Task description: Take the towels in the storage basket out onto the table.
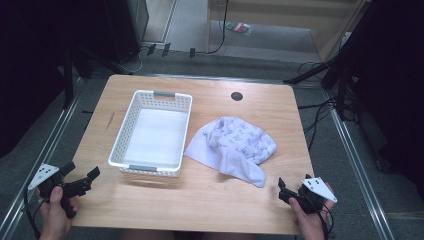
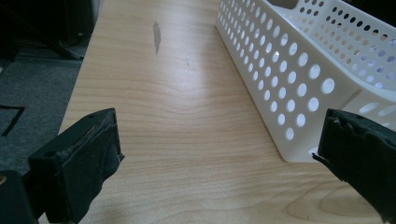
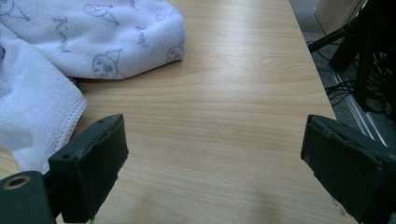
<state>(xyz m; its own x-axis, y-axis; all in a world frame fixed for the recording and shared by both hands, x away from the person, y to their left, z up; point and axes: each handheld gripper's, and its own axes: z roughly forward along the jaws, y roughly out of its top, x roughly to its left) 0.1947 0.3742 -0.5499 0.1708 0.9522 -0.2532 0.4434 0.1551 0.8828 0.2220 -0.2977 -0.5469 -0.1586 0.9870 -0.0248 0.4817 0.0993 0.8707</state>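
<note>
Woodgrain table [image 1: 210, 195] — perforated plastic basket [image 1: 151, 131], crumpled printed terry towel [image 1: 231, 145].

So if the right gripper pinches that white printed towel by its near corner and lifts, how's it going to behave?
The towel lies crumpled in soft folds, so it will likely hang limp and drape. Its terry-looking surface should grip well, not slip. It looks light, though a trailing end may drag across the table.
</note>
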